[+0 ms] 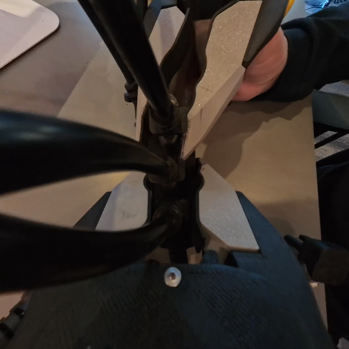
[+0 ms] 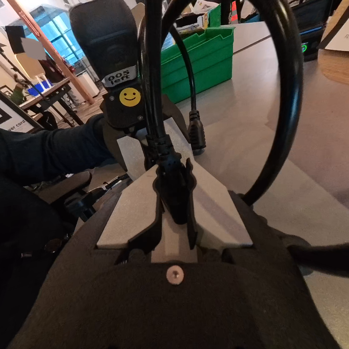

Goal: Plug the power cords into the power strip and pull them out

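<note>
Both tongs meet nose to nose above counter (image 1: 264,151) — left tongs (image 1: 173,181) narrow, clamped on bundled power cords (image 1: 166,170); right tongs (image 2: 174,187) narrow, pinching same bundle. Loose connector (image 2: 196,130) dangles beyond. Power strip not in view. Step: readying cords, likely unbundling. Next: free one plug, locate strip

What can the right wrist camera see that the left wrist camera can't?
Only the right wrist view shows a green bin, a yellow smiley sticker on the left gripper's body, and a loose black plug hanging just above the table.

Only the left wrist view shows a pale mat and a bare hand.

Both show the two grippers tip to tip, each clamped on the bundled black power cords, over a grey table.
</note>
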Demonstrator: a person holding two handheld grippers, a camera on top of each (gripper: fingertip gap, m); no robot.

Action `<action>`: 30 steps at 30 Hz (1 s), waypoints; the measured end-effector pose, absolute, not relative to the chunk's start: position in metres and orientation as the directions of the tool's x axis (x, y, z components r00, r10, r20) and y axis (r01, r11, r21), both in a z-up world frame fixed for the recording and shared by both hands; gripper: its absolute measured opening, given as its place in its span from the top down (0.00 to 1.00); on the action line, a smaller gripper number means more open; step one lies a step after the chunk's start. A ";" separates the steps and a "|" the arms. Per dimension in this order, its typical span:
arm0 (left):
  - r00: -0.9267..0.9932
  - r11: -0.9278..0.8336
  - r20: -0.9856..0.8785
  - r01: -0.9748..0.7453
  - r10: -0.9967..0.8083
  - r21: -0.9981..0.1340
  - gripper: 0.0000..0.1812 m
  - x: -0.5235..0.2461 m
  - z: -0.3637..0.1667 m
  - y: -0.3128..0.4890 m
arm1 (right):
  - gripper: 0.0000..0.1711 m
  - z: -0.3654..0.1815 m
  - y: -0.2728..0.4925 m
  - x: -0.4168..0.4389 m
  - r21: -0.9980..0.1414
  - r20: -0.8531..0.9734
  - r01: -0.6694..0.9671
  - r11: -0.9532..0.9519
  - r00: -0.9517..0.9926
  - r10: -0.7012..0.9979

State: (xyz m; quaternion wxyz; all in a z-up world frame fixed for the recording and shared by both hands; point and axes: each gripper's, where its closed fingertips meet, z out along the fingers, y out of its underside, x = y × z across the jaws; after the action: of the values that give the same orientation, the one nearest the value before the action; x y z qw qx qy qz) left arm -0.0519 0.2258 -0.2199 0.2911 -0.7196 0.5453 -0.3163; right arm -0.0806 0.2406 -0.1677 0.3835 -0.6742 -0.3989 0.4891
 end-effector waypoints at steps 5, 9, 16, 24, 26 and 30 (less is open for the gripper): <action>0.224 -0.245 0.132 -0.609 -0.965 -0.754 0.76 -0.053 -0.222 0.228 | 0.87 -0.170 0.242 -0.082 -0.900 -0.367 0.168 -0.401 0.204 0.908; 0.203 -0.235 0.130 -0.670 -0.971 -0.705 0.76 -0.061 -0.229 0.220 | 0.86 -0.184 0.232 -0.083 -0.890 -0.299 0.312 -0.333 0.153 0.942; 0.211 -0.161 0.017 -0.690 -0.977 -0.706 0.73 -0.068 -0.222 0.223 | 0.86 -0.188 0.231 -0.073 -0.883 -0.288 0.336 -0.328 0.164 0.944; 0.326 -0.288 0.095 -0.619 -0.941 -0.731 1.00 -0.118 -0.202 0.222 | 0.86 -0.191 0.230 -0.070 -0.883 -0.257 0.360 -0.301 0.165 0.952; 0.346 -0.312 0.113 -0.598 -0.931 -0.738 1.00 -0.118 -0.198 0.222 | 0.86 -0.194 0.230 -0.069 -0.879 -0.226 0.388 -0.276 0.170 0.959; 0.356 -0.324 0.085 -0.691 -0.931 -0.646 1.00 -0.111 -0.207 0.211 | 0.87 -0.200 0.229 -0.066 -0.864 -0.134 0.458 -0.208 0.190 0.973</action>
State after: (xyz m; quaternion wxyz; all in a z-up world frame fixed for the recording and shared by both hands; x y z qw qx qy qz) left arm -0.1111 0.2110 -0.2074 0.2617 -0.7807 0.5193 -0.2286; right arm -0.0658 0.2293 -0.2001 0.3523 -0.6862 -0.5213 0.3652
